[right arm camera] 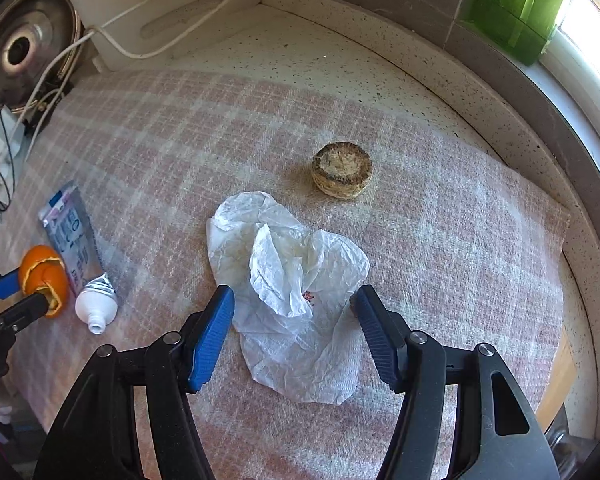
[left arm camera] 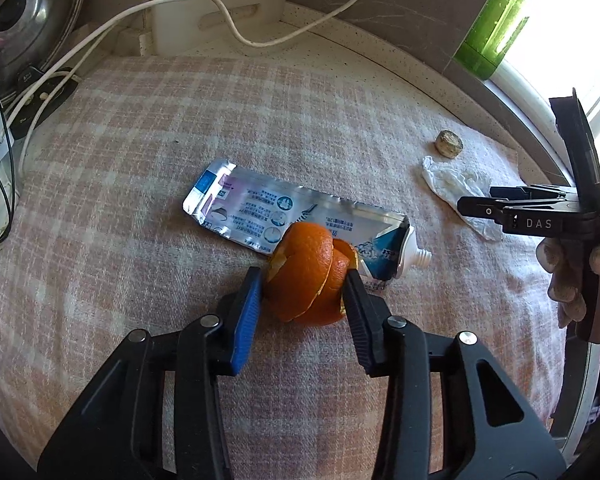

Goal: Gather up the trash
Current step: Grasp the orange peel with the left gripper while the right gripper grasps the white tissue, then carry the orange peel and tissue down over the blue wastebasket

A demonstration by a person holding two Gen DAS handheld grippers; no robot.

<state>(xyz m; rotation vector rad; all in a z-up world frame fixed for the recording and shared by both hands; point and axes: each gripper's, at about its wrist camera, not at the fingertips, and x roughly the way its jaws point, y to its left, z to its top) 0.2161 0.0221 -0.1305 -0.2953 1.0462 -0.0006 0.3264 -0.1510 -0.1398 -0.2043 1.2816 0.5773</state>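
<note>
My left gripper is shut on a curled orange peel, just above the checked cloth. A flattened toothpaste tube lies right behind the peel. My right gripper is open, its fingers on either side of a crumpled white tissue that lies on the cloth; whether they touch it I cannot tell. A round brown stub sits behind the tissue. In the right wrist view the peel and tube show at the left, held by the left gripper.
A metal pot lid, white cables and a power strip crowd the back left. A white board leans on the back wall. A green soap bottle stands on the sill at the back right. The counter edge runs along the right.
</note>
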